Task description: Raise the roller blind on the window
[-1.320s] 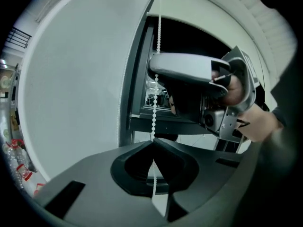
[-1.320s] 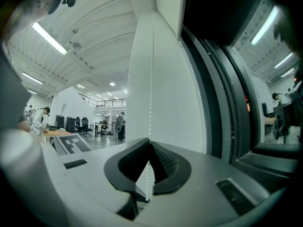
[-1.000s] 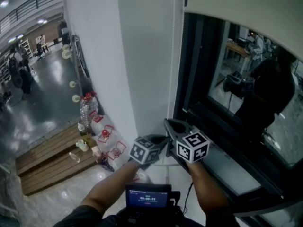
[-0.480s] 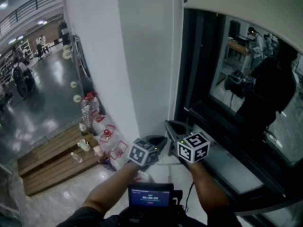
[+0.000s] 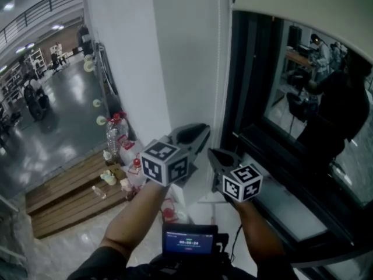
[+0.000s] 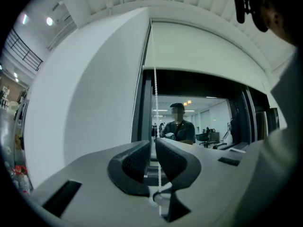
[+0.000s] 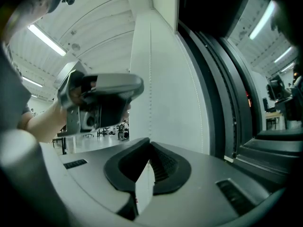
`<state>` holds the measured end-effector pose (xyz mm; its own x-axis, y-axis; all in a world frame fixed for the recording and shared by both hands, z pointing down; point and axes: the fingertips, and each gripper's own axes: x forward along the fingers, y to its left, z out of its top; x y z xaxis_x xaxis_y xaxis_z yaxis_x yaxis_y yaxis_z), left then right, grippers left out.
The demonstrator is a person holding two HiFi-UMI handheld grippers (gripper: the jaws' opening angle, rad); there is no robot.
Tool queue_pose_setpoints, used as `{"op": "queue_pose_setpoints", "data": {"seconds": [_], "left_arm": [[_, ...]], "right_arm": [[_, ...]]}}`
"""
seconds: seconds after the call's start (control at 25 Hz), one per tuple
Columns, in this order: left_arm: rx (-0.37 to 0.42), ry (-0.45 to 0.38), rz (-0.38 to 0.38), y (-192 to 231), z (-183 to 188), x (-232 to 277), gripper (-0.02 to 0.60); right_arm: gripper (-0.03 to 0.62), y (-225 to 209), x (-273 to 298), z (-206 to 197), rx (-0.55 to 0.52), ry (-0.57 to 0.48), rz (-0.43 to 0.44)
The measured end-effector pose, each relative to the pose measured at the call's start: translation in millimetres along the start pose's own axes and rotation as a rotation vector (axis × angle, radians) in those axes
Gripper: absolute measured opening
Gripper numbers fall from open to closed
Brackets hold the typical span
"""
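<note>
The cream roller blind (image 5: 303, 4) hangs over the top of the dark window (image 5: 291, 115); in the left gripper view the blind (image 6: 203, 46) covers the upper part of the glass. Its white bead chain (image 6: 154, 84) drops along the frame's left side. My left gripper (image 5: 201, 132) is held high; its jaws have just been opening and stand slightly apart, the chain running loose between them (image 6: 152, 148). Lower down, my right gripper (image 5: 211, 152) is shut on the bead chain (image 7: 150, 79), which rises straight from its closed tips (image 7: 149, 143).
A white wall pillar (image 5: 186, 69) stands left of the window, and the sill (image 5: 280, 206) runs below it. Far below lie water bottles (image 5: 115, 134) and a wooden platform (image 5: 64, 185). A small screen (image 5: 189, 239) sits at my chest. A person's reflection shows in the glass.
My left gripper has risen well above the right one along the chain, and its jaws have parted. The right gripper has kept its place.
</note>
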<state>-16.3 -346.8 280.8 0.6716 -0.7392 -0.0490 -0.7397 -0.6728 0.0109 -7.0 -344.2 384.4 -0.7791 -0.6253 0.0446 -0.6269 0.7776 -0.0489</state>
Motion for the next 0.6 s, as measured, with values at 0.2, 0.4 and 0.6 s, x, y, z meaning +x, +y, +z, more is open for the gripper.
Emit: {"op": "queue_pose_setpoints", "data": {"seconds": [0.2,0.4,0.6], "left_arm": [[0.049,-0.012,0.011,-4.9,39.0,23.1,0.040],[0.033,-0.034,-0.016,-10.1,40.6,23.0,0.041],[0.001,-0.097,-0.065,-15.8,54.3,24.1,0.067]], "right_arm": [[0.005,0.6,-1.9,0.2,0.006,-0.006,-0.011],[0.005,-8.5,-8.3,-0.3,0.010,-0.007,-0.034],[0.005,-6.2,-10.2,0.4,0.012,-0.017,-0.037]]}}
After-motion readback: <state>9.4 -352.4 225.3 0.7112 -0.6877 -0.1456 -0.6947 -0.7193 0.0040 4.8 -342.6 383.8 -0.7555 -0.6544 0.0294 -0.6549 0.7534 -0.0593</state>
